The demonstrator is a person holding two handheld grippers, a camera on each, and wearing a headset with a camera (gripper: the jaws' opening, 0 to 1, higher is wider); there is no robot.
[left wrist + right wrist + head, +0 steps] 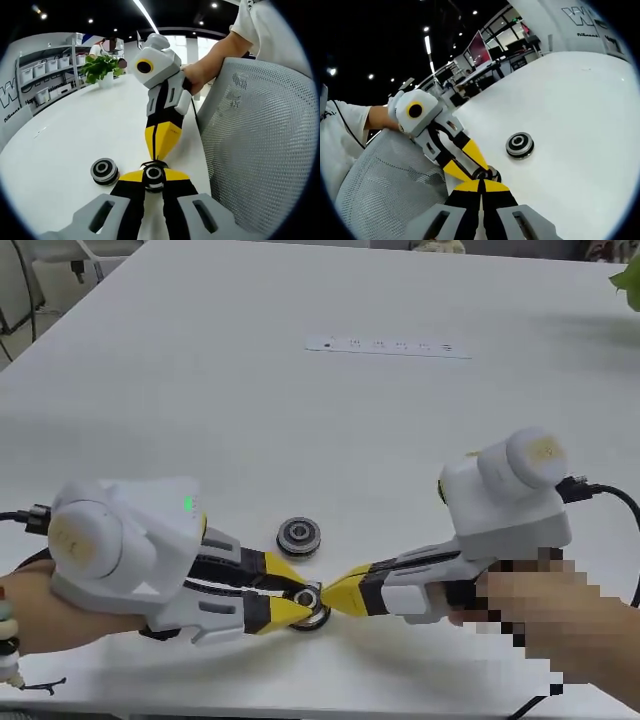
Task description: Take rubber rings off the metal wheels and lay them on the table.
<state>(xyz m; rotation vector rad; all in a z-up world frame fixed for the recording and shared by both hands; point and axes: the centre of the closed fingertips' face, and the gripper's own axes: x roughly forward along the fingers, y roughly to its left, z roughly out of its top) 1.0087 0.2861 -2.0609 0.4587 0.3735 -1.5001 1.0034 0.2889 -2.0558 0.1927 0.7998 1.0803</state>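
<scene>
Held wheel (314, 606) in left gripper (302, 603); free wheel (299, 534) flat, axle up.

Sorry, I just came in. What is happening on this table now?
A person works with two handheld tongs. The left tongs clamp a small silver metal wheel at the white table's near edge; the right tongs, jaws closed, pinch the black rubber ring at its rim. A second ringed wheel lies free nearby.
</scene>
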